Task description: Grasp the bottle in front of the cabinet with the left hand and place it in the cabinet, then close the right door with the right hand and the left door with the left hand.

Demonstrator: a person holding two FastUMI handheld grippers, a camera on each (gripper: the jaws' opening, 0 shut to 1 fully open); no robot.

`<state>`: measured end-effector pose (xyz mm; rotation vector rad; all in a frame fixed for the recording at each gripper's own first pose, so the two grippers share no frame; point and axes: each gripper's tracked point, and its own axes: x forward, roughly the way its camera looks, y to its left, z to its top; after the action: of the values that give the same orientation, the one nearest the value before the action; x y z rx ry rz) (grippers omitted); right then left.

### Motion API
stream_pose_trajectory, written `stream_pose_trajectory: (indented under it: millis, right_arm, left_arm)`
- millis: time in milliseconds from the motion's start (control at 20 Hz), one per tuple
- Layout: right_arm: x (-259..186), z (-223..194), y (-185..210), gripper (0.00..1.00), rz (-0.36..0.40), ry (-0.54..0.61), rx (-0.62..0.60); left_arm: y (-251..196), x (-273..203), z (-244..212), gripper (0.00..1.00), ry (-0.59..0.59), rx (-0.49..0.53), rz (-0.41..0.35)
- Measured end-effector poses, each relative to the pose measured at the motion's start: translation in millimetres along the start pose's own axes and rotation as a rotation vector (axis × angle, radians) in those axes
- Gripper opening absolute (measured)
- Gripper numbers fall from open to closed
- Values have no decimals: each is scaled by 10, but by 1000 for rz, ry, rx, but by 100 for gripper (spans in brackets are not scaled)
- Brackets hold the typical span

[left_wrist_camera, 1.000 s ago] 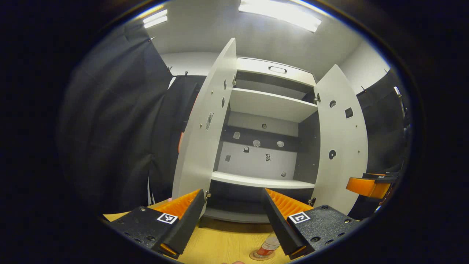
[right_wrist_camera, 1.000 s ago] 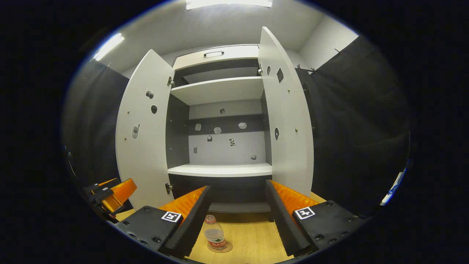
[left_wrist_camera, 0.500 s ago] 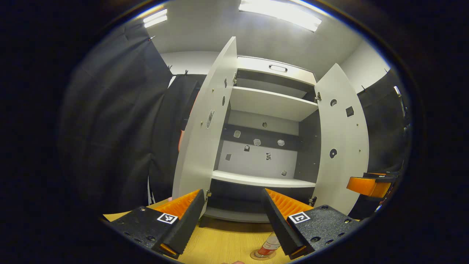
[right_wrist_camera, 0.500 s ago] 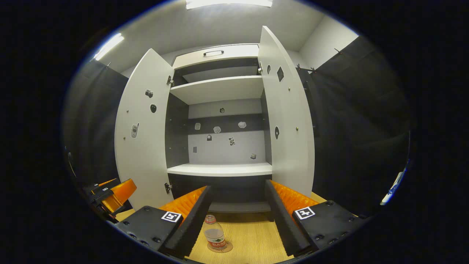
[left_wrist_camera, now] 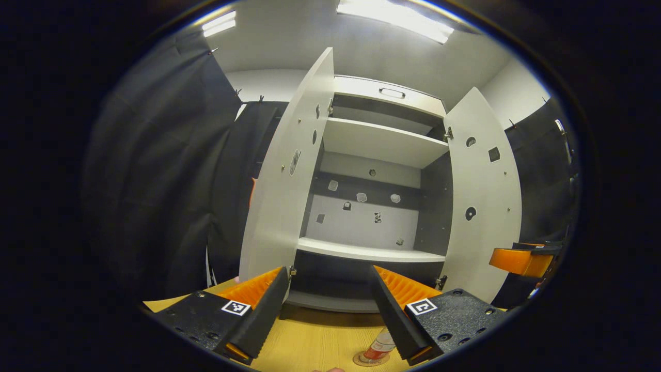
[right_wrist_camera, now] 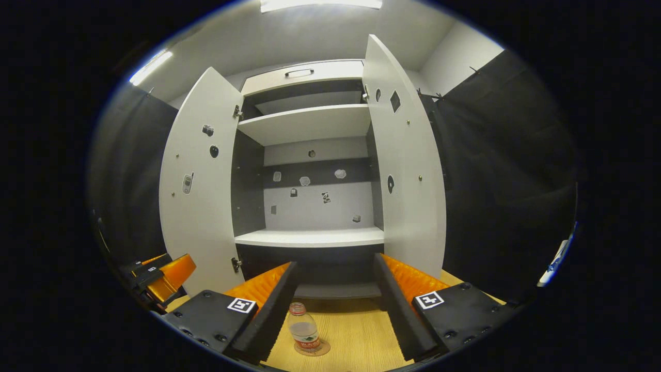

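Observation:
A small clear bottle (right_wrist_camera: 303, 330) with a red cap and red label stands upright on a round coaster on the wooden table, in front of the white cabinet (right_wrist_camera: 310, 237). Both cabinet doors stand open: the left door (right_wrist_camera: 199, 186) and the right door (right_wrist_camera: 408, 170). My left gripper (left_wrist_camera: 328, 305) is open, with the bottle (left_wrist_camera: 379, 345) low down beside its right finger. Open too, my right gripper (right_wrist_camera: 333, 299) has the bottle just right of its left finger. At the far left of the right gripper view, the left gripper (right_wrist_camera: 160, 271) shows again.
The cabinet has a lower shelf (left_wrist_camera: 369, 253) and an upper shelf (left_wrist_camera: 384, 144), both bare, with small stickers on the back wall. Black cloth hangs on both sides. The right gripper's orange finger (left_wrist_camera: 521, 261) shows at the right edge of the left gripper view.
Both views have shifted slightly, so the cabinet sits a little higher in the frames. The bottle, the doors and both sets of fingers stay as they were.

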<state>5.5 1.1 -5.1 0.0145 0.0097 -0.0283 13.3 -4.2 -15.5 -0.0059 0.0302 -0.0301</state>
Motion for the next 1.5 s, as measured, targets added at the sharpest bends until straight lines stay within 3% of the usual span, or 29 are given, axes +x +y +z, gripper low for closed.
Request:
stream_pose_trajectory:
  millis: [350,550,850,1200,1400,1450,1500]
  right_arm:
    - [-89,76,-288,96,-72,-4,-22]
    - [-163,174,-465,96,-96,6,-40]
    - [-89,265,-712,96,-69,27,-47]
    - [93,207,-796,96,34,60,-54]
    - [163,128,-797,96,89,80,-61]
    - [177,119,-784,96,106,82,-54]
    - [186,114,-765,96,123,80,-45]
  left_arm:
    - [-960,330,-400,95,75,-84,-258]
    - [-1397,507,-979,95,157,-89,-327]
    - [-1452,556,-1779,95,189,89,-254]
    - [-1309,369,-2456,95,284,89,-146]
    - [-1350,324,-2642,95,312,110,-153]
    - [-1367,336,-2633,92,312,107,-156]
    - [-1352,336,-2626,83,325,107,-150]
